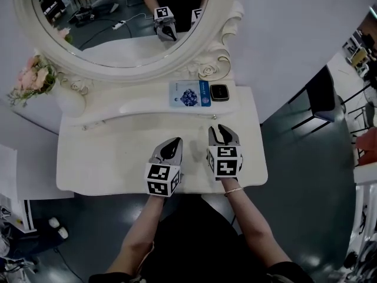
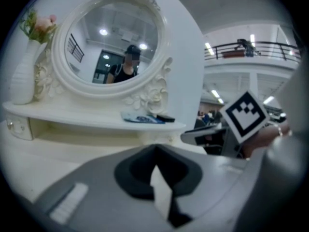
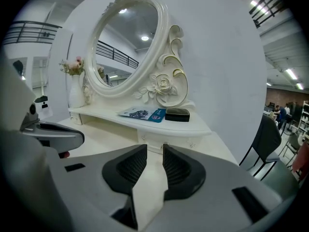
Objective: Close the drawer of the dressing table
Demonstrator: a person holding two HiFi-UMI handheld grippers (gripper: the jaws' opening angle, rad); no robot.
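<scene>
The white dressing table [image 1: 106, 164] carries a raised shelf [image 1: 141, 107] below an oval mirror [image 1: 88, 49]. Small drawer fronts with knobs sit under the shelf: one at the right end [image 3: 166, 140], one at the left end [image 2: 19, 127]. Both look flush from here. My left gripper [image 1: 174, 141] hovers over the tabletop near its front edge, its tips meeting [image 2: 155, 151], nothing held. Beside it, my right gripper [image 1: 221, 128] points at the shelf's right end, its jaws a narrow gap apart [image 3: 150, 151] with nothing between them.
On the shelf lie a blue-and-white packet [image 1: 189, 94] and a small black case [image 1: 219, 92]. A white vase with pink flowers [image 1: 35, 75] stands at the shelf's left end. A dark chair [image 1: 324, 99] stands on the floor to the right.
</scene>
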